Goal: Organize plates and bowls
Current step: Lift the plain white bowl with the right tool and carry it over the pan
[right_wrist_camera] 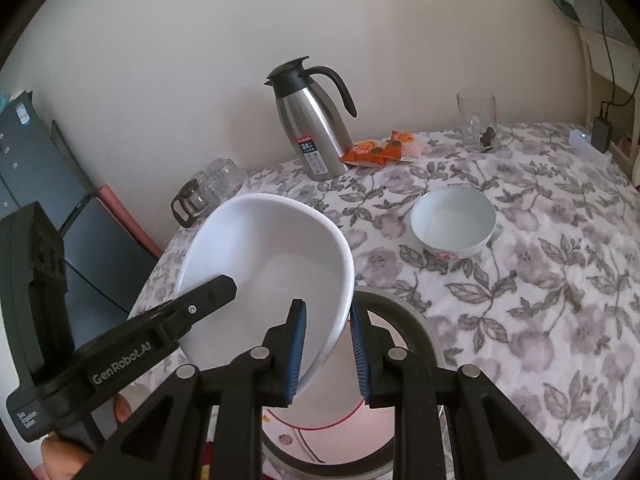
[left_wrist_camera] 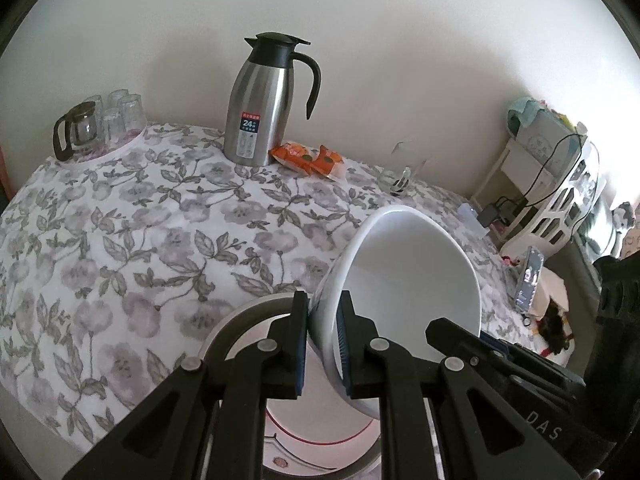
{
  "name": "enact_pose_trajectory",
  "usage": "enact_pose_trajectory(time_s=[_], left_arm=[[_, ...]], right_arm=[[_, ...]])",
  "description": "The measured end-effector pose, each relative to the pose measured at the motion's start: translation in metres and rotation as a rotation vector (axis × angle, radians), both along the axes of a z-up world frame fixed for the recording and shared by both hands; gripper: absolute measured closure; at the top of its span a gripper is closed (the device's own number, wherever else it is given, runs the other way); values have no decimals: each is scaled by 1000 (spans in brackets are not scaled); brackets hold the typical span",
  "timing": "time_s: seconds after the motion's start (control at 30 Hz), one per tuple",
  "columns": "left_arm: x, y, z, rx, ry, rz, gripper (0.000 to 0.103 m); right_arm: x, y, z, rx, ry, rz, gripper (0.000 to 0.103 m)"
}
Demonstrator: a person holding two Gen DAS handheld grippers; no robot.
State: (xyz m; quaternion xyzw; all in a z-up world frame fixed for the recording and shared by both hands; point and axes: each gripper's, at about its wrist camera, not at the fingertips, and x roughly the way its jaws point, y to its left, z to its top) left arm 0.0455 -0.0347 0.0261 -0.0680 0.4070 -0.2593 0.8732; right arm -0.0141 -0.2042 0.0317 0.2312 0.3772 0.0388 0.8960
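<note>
The big white bowl (left_wrist_camera: 412, 280) hangs tilted in the air over a plate (right_wrist_camera: 400, 312) on the flowery tablecloth (left_wrist_camera: 140, 220); we pinch its rim on both sides, our left gripper (left_wrist_camera: 325, 344) and right gripper (right_wrist_camera: 328, 354) both closed tight on it; a small bowl (right_wrist_camera: 454, 222) sits nearby on the cloth.

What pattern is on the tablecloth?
The tablecloth is white with a grey-purple pattern of flowers and leaves, clearest in the left wrist view.
</note>
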Motion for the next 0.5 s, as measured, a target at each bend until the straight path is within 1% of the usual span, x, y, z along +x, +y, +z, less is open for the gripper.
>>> enact_pose_trajectory(time_s=[0.07,0.23,0.37,0.5], left_arm=[[1,3,0,-16,9,0,89],[-1,1,-2,-20,40,-14,89],[-4,-2,-4,-4,48,-24,89],[-3,-3,-13,14,86,-26,89]], right_arm=[[-1,0,1,9,-1,6,78],[-3,-1,0,14,26,4,78],[-3,-3,-4,18,52,3,78],[-1,-3,-13,28,91,10,78]])
